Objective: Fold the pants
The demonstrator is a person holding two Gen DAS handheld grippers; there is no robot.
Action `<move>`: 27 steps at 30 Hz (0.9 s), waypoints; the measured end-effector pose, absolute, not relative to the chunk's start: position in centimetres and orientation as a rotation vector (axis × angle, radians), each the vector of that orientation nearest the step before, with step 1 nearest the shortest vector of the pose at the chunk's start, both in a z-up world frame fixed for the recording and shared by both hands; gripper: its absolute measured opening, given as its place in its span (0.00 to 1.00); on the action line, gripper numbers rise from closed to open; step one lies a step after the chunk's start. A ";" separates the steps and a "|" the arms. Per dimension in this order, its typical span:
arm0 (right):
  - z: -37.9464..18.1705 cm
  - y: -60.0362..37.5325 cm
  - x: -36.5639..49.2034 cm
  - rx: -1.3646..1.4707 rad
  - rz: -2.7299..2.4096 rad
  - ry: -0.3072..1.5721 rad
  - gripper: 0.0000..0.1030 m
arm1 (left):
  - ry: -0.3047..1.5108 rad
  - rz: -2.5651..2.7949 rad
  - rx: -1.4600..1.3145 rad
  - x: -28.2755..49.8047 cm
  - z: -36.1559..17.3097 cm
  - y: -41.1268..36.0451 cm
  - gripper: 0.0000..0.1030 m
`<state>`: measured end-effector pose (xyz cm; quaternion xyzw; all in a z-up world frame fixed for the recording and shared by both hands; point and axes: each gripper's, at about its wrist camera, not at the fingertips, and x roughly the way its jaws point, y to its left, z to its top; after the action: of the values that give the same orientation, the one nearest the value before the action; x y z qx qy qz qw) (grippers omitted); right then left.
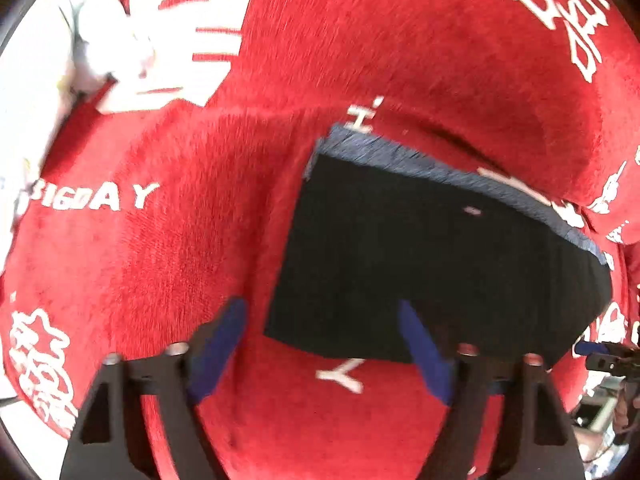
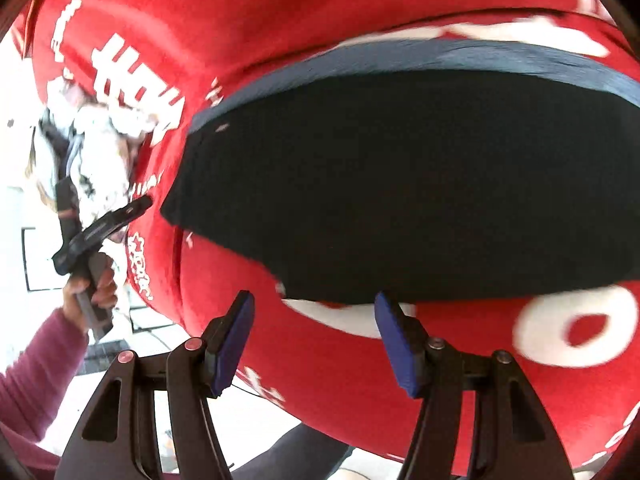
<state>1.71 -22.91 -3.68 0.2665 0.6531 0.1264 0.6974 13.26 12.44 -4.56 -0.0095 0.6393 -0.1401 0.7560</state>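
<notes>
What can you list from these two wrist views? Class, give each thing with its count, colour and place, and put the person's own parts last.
Pants: one, black with a grey-blue band, folded flat on the blanket.
Blanket: one, red with white lettering, under the pants.
Crumpled cloth: one, white, at the blanket's far left edge.
Left claw: one, black with blue pads, open, empty, over the pants' near edge.
Right claw: one, black with blue pads, open, empty, near the pants' near edge.
Left hand: one, maroon sleeve, gripping the left claw's handle.
</notes>
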 end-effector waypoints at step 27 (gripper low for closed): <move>-3.7 -13.8 4.9 0.502 0.367 1.573 0.64 | 1.445 -0.315 0.084 12.6 -5.8 11.7 0.47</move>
<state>4.88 -13.77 -3.71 0.2220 0.6959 0.1624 0.6634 12.59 11.70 -5.82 0.0382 0.6582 -0.1434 0.7381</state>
